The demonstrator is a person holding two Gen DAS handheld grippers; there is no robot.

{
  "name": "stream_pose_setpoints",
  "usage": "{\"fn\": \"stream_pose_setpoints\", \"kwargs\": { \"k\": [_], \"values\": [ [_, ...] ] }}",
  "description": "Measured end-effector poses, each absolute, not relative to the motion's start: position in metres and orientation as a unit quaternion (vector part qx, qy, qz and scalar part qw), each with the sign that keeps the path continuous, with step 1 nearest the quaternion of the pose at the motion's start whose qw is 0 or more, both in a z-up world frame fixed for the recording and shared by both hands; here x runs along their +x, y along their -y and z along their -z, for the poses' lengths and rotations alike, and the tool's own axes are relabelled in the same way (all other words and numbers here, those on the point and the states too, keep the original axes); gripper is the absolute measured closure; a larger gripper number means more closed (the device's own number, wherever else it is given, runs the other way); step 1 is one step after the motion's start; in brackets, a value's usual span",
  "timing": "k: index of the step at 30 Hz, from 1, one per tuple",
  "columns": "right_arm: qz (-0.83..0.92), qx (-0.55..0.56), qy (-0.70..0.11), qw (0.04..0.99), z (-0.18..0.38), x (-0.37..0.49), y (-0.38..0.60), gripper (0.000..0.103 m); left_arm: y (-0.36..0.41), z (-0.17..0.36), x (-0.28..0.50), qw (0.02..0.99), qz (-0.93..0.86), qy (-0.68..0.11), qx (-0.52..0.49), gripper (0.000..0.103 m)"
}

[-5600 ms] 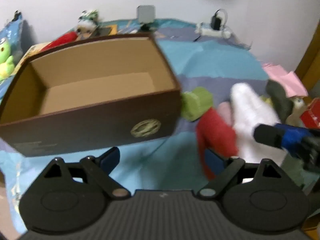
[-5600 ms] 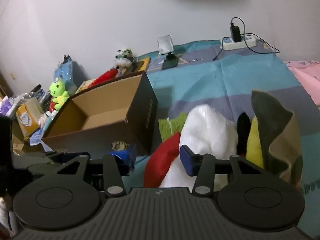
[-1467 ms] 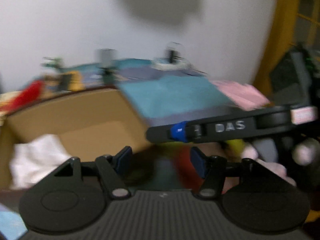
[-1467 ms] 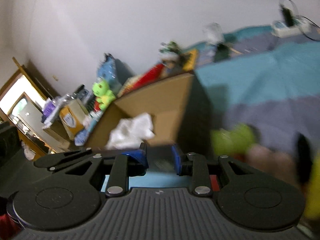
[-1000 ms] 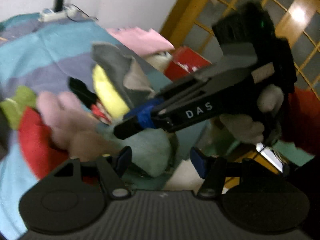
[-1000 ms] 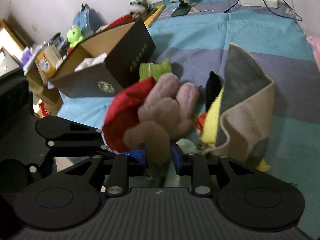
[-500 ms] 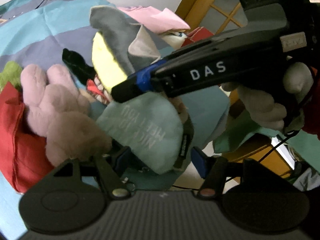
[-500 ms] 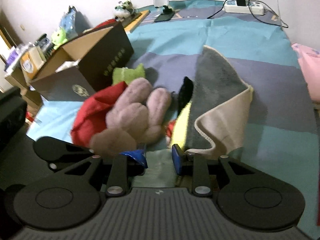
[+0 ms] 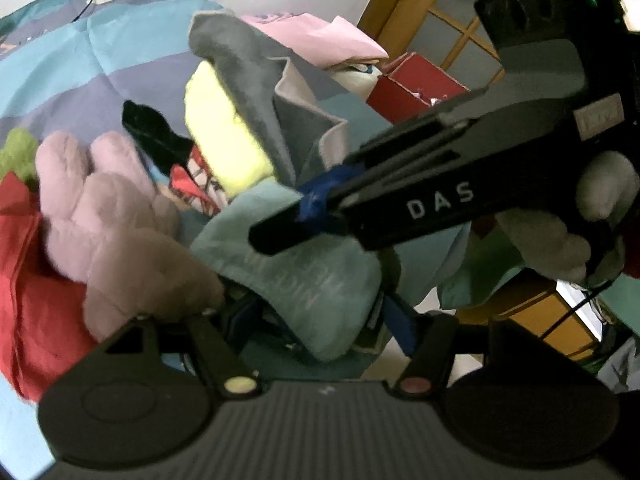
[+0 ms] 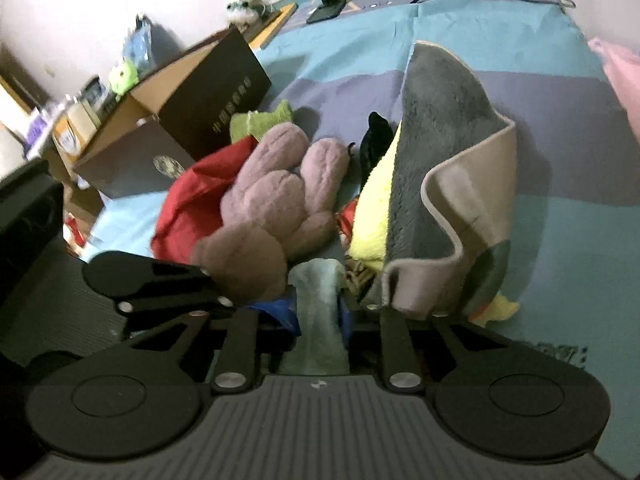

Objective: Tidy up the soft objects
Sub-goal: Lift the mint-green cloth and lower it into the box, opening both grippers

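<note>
Right tongs (image 10: 318,312) are clenched on the teal cloth (image 10: 320,320) at the near edge of the pile on the bed (image 10: 560,240). Left tongs (image 9: 320,320) straddle the same cloth, jaws closing. Just beyond the cloth lie a plush (image 10: 280,200) and grey towel (image 10: 440,152); farther left stands the box (image 10: 208,96).

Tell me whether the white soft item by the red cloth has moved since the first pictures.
Yes. It no longer lies in the pile beside the red cloth; a second and a half ago it lay inside the brown box, whose inside is hidden now.
</note>
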State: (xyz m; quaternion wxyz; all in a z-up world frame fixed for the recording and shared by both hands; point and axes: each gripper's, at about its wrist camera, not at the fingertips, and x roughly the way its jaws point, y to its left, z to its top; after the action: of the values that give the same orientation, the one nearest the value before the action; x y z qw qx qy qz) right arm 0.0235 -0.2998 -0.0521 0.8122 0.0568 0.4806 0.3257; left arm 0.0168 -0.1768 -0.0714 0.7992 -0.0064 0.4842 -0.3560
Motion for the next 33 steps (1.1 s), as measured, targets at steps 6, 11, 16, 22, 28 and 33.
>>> {"fn": "stream_pose_setpoints", "kwargs": {
  "k": [6,11,16,22,28,33],
  "values": [
    [-0.336,0.115,-0.494,0.793,0.049,0.018,0.31,0.103,0.182,0.064,0.02,0.803,0.36,-0.475,-0.004,0.068],
    [-0.338,0.155,-0.485,0.792,0.039,0.017,0.315,0.103,0.184,0.055,0.021,0.808,0.367,-0.46,-0.008,0.09],
    [-0.344,0.201,-0.465,0.79,0.019,0.02,0.321,0.103,0.18,0.034,0.014,0.825,0.379,-0.419,0.013,0.093],
    [-0.385,0.214,-0.397,0.805,-0.026,0.033,0.3,0.103,0.163,-0.002,0.014,0.851,0.379,-0.364,0.022,0.093],
    [-0.447,0.223,-0.312,0.808,-0.066,0.065,0.238,0.103,0.12,-0.055,0.02,0.896,0.342,-0.278,0.053,0.093],
    [-0.489,0.226,-0.28,0.794,-0.072,0.096,0.162,0.103,0.06,-0.089,0.029,0.933,0.269,-0.226,0.079,0.093]
  ]
}}
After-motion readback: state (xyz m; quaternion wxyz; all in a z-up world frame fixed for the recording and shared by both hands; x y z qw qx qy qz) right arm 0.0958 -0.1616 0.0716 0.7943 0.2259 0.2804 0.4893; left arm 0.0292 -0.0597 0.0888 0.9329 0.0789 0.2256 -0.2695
